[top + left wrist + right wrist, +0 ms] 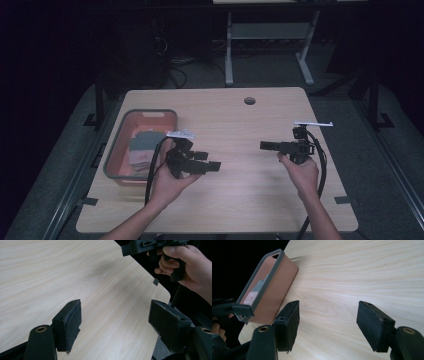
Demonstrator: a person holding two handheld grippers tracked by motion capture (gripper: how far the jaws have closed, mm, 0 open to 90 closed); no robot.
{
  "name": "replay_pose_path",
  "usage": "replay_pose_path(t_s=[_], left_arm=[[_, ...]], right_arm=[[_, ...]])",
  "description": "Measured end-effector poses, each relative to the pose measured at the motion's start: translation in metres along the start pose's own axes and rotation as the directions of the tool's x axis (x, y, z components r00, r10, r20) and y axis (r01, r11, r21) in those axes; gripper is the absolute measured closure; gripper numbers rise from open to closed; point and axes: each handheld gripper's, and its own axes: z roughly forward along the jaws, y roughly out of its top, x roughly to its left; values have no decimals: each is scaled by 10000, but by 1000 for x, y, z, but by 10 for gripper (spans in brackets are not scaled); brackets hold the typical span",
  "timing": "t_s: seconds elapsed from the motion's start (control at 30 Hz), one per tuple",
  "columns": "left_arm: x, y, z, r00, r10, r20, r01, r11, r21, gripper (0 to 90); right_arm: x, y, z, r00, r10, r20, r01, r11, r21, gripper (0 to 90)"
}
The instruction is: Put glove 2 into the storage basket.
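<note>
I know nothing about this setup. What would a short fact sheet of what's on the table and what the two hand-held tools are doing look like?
Surface: light wooden table with a round hole near its far edge
Container: salmon-pink plastic basket with grey rim, at the table's left side
Basket contents: folded grey and pale cloths; exact kind unclear
Left gripper: jaws wide open, empty, held above the table beside the basket
Right gripper: jaws wide open, empty, held above the table's right half
Contact: neither gripper touches the basket
</note>
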Motion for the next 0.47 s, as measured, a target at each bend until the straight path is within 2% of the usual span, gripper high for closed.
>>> replay_pose_path(t_s=[0.47], left_arm=[[-11, -17, 15, 9996, 164, 229, -167, 9998, 119, 254]], right_arm=[[-21, -26, -9, 9994, 170, 292, -174, 9998, 122, 329]])
